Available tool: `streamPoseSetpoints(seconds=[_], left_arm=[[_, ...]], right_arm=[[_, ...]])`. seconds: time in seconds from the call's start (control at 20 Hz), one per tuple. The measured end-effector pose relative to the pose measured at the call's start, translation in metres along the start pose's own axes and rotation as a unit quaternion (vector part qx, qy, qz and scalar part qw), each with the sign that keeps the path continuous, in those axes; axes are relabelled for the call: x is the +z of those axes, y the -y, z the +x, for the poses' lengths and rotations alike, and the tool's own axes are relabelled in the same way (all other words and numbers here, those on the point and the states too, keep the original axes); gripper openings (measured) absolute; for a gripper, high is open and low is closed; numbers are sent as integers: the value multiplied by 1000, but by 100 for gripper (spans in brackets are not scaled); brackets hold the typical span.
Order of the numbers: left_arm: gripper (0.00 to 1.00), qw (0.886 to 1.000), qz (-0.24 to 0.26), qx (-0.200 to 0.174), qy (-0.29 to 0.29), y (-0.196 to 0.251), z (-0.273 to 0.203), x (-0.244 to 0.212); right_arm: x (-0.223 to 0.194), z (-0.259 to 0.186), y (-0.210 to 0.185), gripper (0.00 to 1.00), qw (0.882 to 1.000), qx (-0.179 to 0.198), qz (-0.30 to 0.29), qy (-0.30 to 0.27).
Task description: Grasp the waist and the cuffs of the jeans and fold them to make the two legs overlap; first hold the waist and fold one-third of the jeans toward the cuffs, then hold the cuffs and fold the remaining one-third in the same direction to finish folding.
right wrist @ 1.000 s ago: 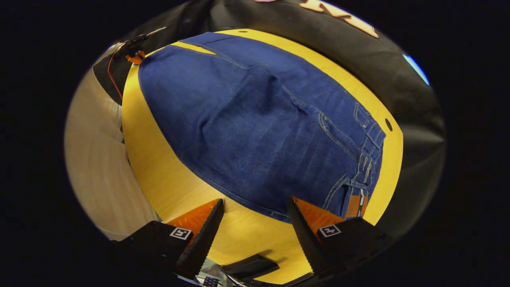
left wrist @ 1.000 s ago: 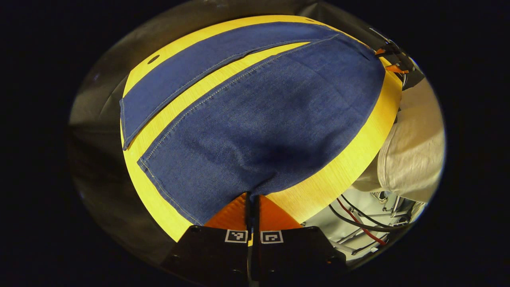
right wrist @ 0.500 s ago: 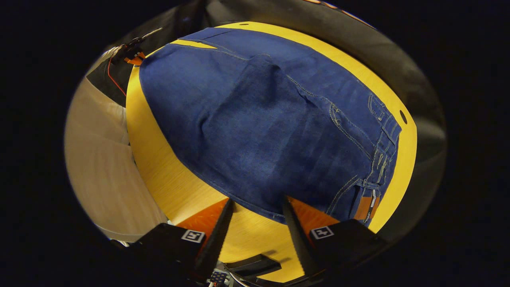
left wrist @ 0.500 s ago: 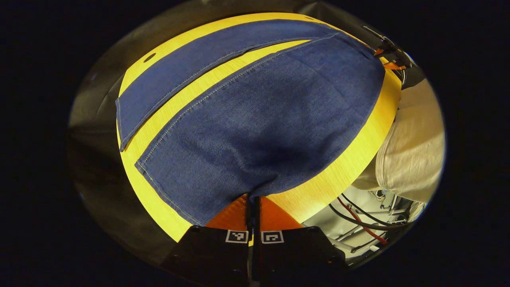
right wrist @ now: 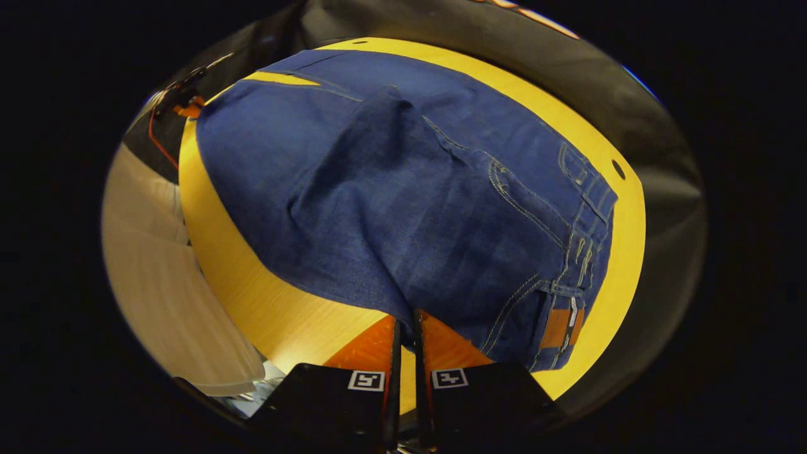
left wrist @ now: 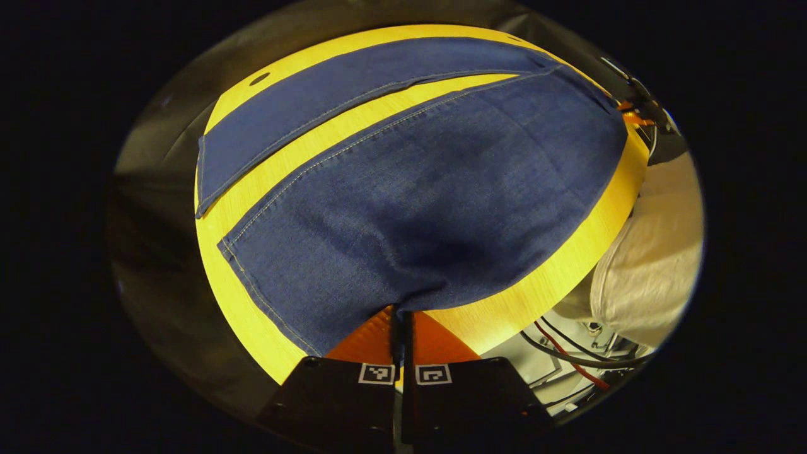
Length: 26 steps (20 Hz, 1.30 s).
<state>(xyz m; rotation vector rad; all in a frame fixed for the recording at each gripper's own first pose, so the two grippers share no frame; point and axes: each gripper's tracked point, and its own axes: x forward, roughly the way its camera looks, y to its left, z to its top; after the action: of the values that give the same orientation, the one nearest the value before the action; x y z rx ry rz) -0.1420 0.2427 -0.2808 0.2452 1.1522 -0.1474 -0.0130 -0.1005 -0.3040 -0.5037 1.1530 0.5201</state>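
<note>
While the left gripper (left wrist: 398,310) is pinching the near leg's edge at bottom centre, the right gripper (right wrist: 403,318) is clamping the jeans (right wrist: 403,189) near the waist; denim is spreading across the yellow worktop (left wrist: 536,290), far leg lying upper left.

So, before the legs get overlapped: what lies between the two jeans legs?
Just a bare strip of the yellow table separates the near leg from the far leg, seen in the left gripper view.
</note>
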Motion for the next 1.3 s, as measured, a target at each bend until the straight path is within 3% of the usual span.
streamPoseSetpoints(seconds=[0.05,0.1,0.3,0.45,0.75,1.0,1.3], left_arm=[[0,1000,6,3,7,-1,0,1],[0,1000,12,7,12,-1,2,0],[0,1000,22,11,14,0,0,0],[0,997,33,54,44,-14,-7,7],[0,975,-87,117,170,-38,-31,51],[0,962,-100,152,205,-51,-64,62],[0,940,-132,189,253,-93,-101,142]], right_arm=[[2,-2,2,13,1000,-4,10,4],[0,1,4,5,1000,-10,23,-3],[3,-3,6,3,997,-46,63,2],[15,-17,5,3,992,-78,94,35],[53,-63,20,3,969,-171,142,107],[92,-88,36,3,958,-201,149,139],[158,-101,91,3,945,-218,152,191]])
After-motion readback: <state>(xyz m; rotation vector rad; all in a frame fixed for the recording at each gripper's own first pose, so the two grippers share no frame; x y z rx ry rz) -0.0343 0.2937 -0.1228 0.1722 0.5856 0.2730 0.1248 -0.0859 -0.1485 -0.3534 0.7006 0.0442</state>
